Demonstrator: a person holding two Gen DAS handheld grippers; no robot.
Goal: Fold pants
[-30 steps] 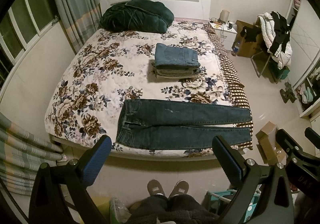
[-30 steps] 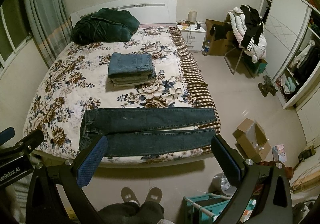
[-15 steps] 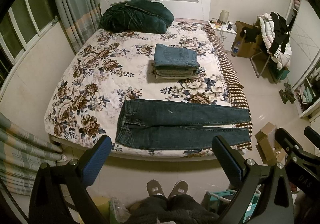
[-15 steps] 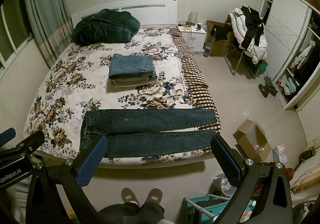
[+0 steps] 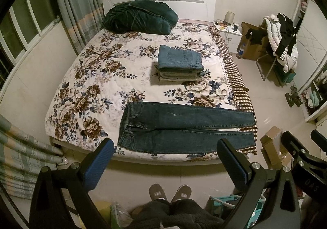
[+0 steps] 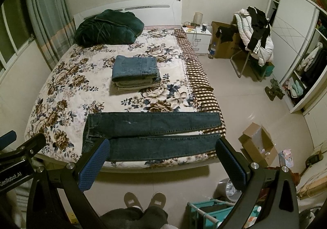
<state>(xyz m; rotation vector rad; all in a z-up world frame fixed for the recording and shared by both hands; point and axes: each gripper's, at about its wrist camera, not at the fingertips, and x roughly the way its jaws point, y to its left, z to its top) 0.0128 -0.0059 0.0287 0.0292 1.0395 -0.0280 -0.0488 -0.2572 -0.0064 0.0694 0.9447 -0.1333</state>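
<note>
Dark blue jeans (image 5: 184,127) lie flat along the near edge of the floral bed (image 5: 98,78), waist to the left, legs side by side to the right. They also show in the right wrist view (image 6: 151,131). My left gripper (image 5: 165,161) is open and empty, held above the floor short of the bed edge. My right gripper (image 6: 163,161) is open and empty, at a like height over the near leg. Neither touches the jeans.
A stack of folded pants (image 5: 180,63) sits mid-bed. A dark green duvet (image 5: 141,16) lies by the headboard. An open cardboard box (image 6: 257,145), a teal rack (image 6: 210,212) and a clothes-laden chair (image 6: 253,35) stand to the right. My slippered feet (image 5: 169,192) stand below.
Both views have drifted slightly; the jeans sit a little lower and closer in the frames. Nothing on the bed has moved and both grippers stay open.
</note>
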